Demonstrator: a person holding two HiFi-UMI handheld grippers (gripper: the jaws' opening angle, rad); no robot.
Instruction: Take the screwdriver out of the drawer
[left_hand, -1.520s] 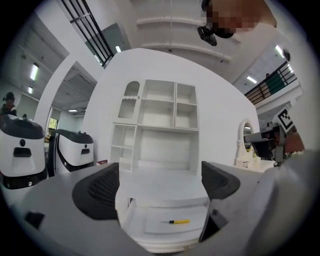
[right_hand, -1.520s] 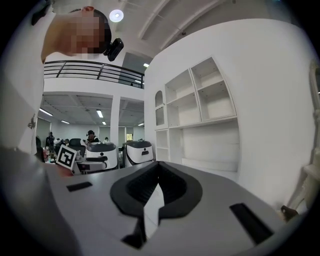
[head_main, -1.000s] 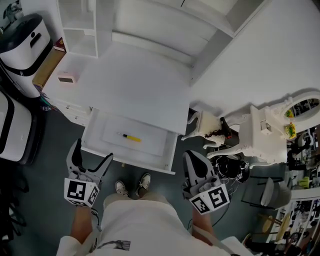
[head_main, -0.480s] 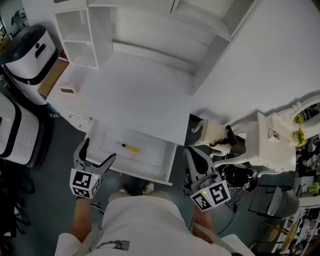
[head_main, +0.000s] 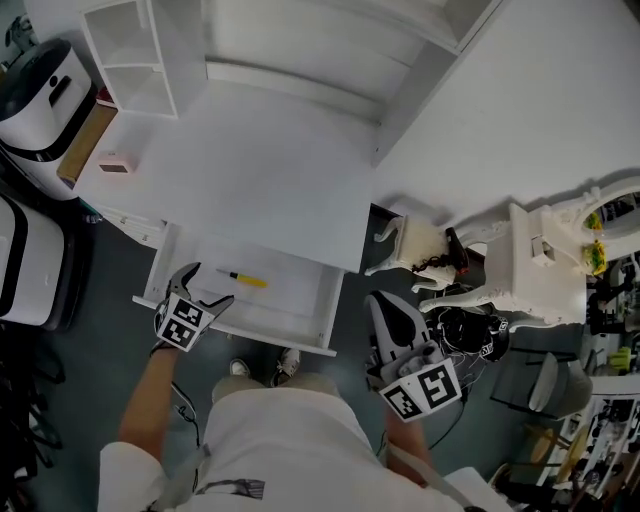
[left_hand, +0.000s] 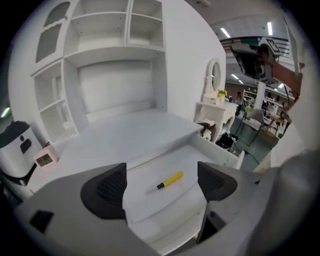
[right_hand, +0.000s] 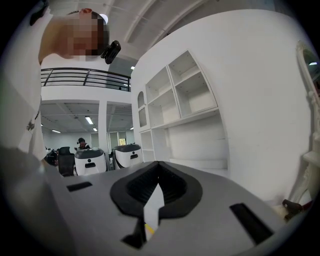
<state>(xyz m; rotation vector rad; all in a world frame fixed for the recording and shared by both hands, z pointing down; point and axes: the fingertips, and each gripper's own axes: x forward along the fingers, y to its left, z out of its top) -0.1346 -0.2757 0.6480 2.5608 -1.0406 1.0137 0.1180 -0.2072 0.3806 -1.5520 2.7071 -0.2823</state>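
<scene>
Screwdriver (head_main: 243, 279) – yellow handle, thin metal shaft – lay flat on the white floor of the open drawer (head_main: 236, 333), toward its back, close under the overhanging desk top (head_main: 260, 180). Nothing touched it.

Left gripper (head_main: 211, 282) was tilted down over the drawer's front left corner, its jaws standing wide and closing. In the left gripper view the screwdriver showed in the gap between the two dark pads, but it lay on the drawer floor beyond them, and neither pad pressed on it.

Right gripper (head_main: 385, 310) was held off to the right of the drawer, apart from it, over the dark floor. Its jaws were brought together with only a thin slit between the tips, and they had hold of nothing.

Desk top was bare white, apart from a small pink clock (head_main: 112, 163) at its far left edge. Shelving unit (head_main: 130, 60), white, rose at the back left of the desk. Dressing table (head_main: 540, 260), white with an oval mirror, stood to the right – well apart from the drawer.
</scene>
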